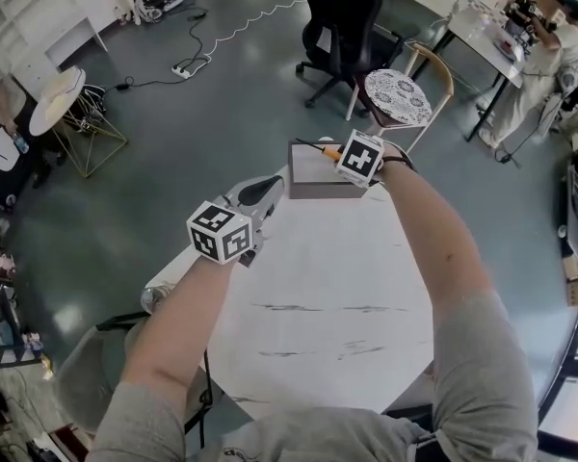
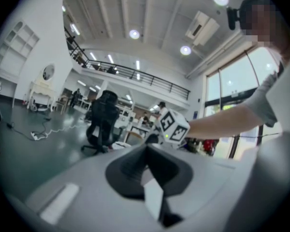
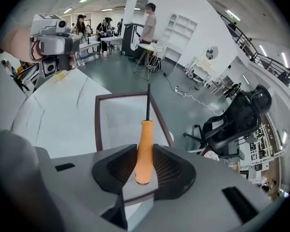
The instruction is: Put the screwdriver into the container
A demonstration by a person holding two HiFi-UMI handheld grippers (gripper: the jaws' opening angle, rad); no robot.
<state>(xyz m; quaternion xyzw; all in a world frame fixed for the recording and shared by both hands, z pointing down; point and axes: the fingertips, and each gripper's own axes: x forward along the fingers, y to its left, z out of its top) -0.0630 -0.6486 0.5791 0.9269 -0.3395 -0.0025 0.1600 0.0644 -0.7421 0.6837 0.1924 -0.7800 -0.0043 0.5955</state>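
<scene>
The screwdriver (image 3: 144,146) has an orange handle and a thin black shaft. My right gripper (image 3: 145,149) is shut on the handle, and the shaft points forward over the container (image 3: 97,124). This is a shallow rectangular box with dark walls and a pale inside, seen from above at the table's far edge as the container (image 1: 308,187). There my right gripper (image 1: 339,152) hovers at its right end with the screwdriver (image 1: 326,150) above the rim. My left gripper (image 1: 258,192) is lifted off the table left of the box. It tilts upward, and the left gripper (image 2: 146,150) has its jaws together, empty.
The round white table (image 1: 328,296) carries the box near its far edge. Beyond it stand a chair with a patterned seat (image 1: 397,96) and a black office chair (image 1: 339,27). A person (image 1: 544,51) works at a desk at the far right.
</scene>
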